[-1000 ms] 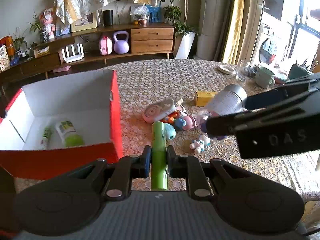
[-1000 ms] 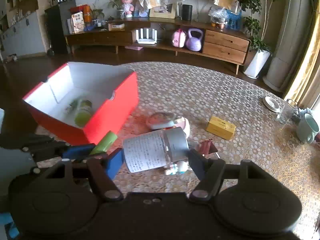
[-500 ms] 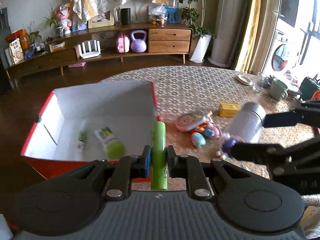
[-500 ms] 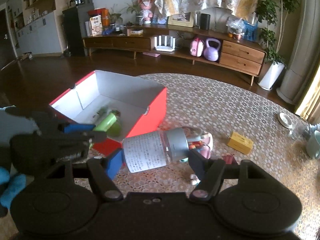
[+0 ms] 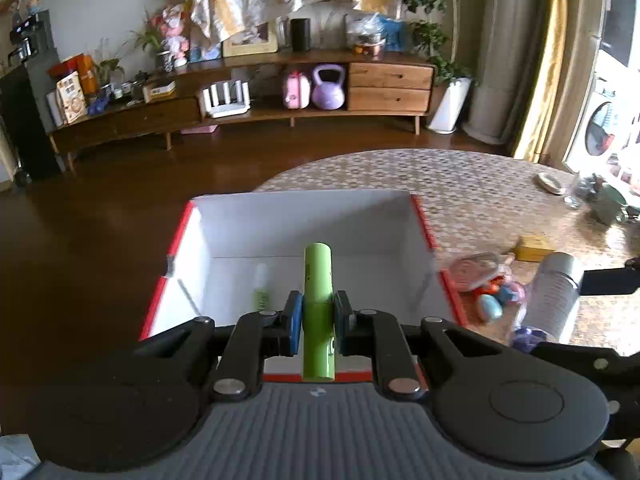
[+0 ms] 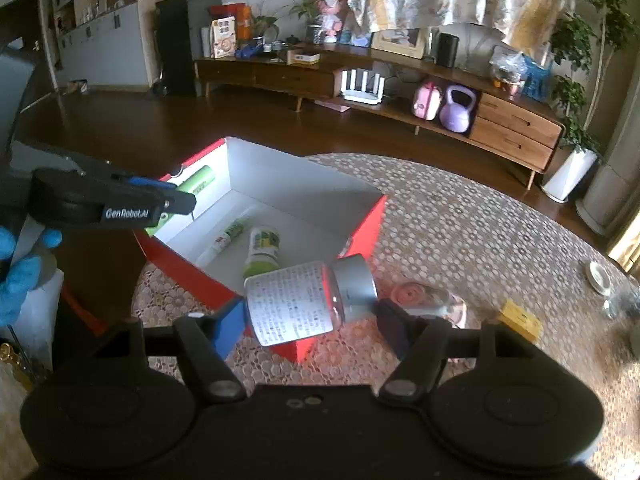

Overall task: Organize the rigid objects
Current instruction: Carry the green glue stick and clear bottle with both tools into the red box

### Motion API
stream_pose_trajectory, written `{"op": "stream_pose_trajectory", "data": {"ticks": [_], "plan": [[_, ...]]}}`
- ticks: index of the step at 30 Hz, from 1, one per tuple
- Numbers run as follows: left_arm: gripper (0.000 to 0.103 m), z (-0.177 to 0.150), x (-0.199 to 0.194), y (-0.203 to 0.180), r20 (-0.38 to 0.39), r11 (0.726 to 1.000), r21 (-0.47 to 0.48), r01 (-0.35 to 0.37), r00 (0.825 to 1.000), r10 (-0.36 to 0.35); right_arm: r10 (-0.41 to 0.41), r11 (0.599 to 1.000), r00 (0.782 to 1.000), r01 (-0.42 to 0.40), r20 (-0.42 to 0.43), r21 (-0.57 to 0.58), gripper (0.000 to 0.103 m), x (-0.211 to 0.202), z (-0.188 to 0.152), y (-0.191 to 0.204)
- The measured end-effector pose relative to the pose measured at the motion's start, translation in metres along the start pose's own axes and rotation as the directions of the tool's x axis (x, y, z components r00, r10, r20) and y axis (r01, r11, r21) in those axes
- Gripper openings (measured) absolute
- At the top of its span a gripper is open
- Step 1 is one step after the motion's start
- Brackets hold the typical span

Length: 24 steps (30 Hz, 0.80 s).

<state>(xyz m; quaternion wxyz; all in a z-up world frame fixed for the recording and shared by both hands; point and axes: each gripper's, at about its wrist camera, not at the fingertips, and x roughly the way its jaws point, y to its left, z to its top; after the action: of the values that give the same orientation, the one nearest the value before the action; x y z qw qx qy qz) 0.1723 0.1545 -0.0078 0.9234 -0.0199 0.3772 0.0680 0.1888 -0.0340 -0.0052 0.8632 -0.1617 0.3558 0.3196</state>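
- Our left tool [image 5: 317,317] clamps a green cylinder [image 5: 318,280] between its blue pads [image 5: 295,322]; the cylinder points forward along the fingers and hangs over the open red box [image 5: 424,220].
- In the right wrist view, the same left tool [image 6: 176,200] stands above the box's left wall [image 6: 188,264], with the green cylinder [image 6: 200,178] projecting over the white interior; a blue-gloved hand [image 6: 20,272] shows at the left edge.
- Our right tool [image 6: 310,314] grips a clear bottle [image 6: 296,304] lying crosswise between its pads, its printed label toward the left pad and its silver cap [image 6: 354,282] toward the right pad.
- The bottle hangs above the near corner of the red box, over the lace-patterned surface [image 6: 460,240].
- Inside the box lie a slim white-and-green tube [image 6: 226,236] and a stubby green-capped tube [image 6: 262,252], side by side on the white floor.
- On the surface just to the right of the box rests a cluster of small toys [image 5: 492,292], among them a pink round case [image 5: 472,270]; a yellow box [image 5: 534,248] lies beyond them.
- From the left wrist view, the bottle [image 5: 554,296] held by our right tool appears at the right, beside the toys.
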Motion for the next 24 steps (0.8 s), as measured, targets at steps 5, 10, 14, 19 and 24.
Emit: {"op": "stream_pose_trajectory", "data": {"ticks": [5, 10, 14, 19, 24], "plan": [[0.016, 0.008, 0.018, 0.023, -0.02, 0.999, -0.003, -0.032, 0.999, 0.032, 0.011, 1.0, 1.0, -0.012, -0.016, -0.017, 0.071, 0.024, 0.011, 0.009], [0.016, 0.013, 0.044, 0.041, -0.054, 0.999, 0.009, -0.049, 0.997, 0.049, 0.008, 1.0, 0.999, -0.009, -0.044, -0.026, 0.071, 0.052, 0.019, 0.014], [0.016, 0.014, 0.07, 0.048, -0.084, 0.997, 0.023, -0.068, 0.994, 0.07, 0.008, 0.998, 0.998, -0.012, -0.066, -0.056, 0.071, 0.074, 0.026, 0.017], [0.016, 0.013, 0.102, 0.051, -0.135, 0.995, 0.041, -0.091, 0.986, 0.096, -0.014, 0.99, 0.994, -0.002, -0.112, -0.139, 0.071, 0.109, 0.036, 0.021], [0.016, 0.015, 0.133, 0.052, -0.196, 0.992, 0.069, -0.109, 0.973, 0.121, 0.0, 0.98, 0.987, -0.032, -0.16, -0.195, 0.071, 0.139, 0.04, 0.028]]}}
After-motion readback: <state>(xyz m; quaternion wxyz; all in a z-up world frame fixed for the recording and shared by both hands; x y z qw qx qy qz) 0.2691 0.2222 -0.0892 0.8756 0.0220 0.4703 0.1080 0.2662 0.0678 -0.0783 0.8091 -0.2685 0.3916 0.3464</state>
